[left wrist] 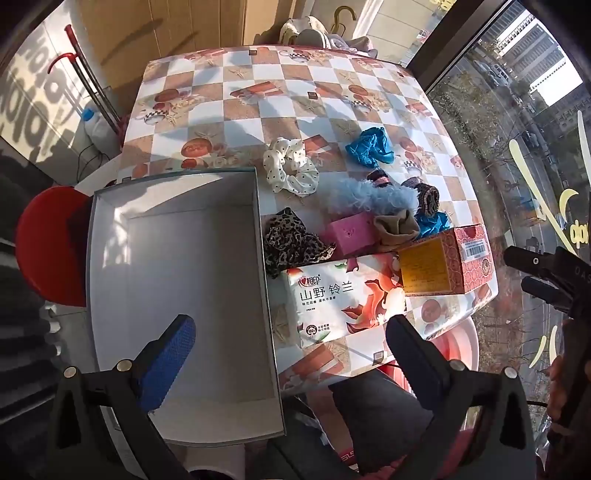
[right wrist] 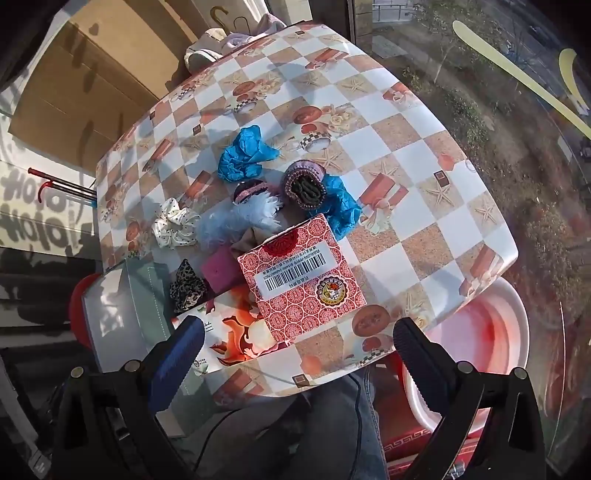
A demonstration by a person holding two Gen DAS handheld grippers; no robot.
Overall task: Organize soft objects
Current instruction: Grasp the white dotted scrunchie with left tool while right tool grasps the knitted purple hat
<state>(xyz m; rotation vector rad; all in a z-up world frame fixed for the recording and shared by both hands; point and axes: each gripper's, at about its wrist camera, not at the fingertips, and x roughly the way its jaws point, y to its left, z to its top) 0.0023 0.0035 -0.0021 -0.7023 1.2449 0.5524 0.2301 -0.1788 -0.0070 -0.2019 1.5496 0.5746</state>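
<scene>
An empty grey box (left wrist: pixel 177 280) stands at the table's left front. Beside it lie soft items: a white dotted scrunchie (left wrist: pixel 291 171) (right wrist: pixel 173 221), a leopard scrunchie (left wrist: pixel 291 242) (right wrist: pixel 186 286), a fluffy pale-blue piece (left wrist: pixel 369 197) (right wrist: pixel 240 218), crumpled blue cloths (left wrist: pixel 369 146) (right wrist: pixel 243 155), a pink block (left wrist: pixel 351 234) and a tan cloth (left wrist: pixel 395 227). A tissue pack (left wrist: pixel 343 295) and a red patterned carton (right wrist: pixel 301 284) lie in front. My left gripper (left wrist: pixel 291 343) hangs open above the box edge and tissue pack. My right gripper (right wrist: pixel 299 350) hangs open above the carton's near edge, holding nothing.
The checkered table (right wrist: pixel 406 184) stands by a window. A red stool (left wrist: pixel 48 243) is at the left, a pink basin (right wrist: pixel 491 332) under the right front corner. Cardboard (right wrist: pixel 92 85) and a pile of clothes (left wrist: pixel 310 33) lie behind. A person's legs (right wrist: pixel 295 432) are below.
</scene>
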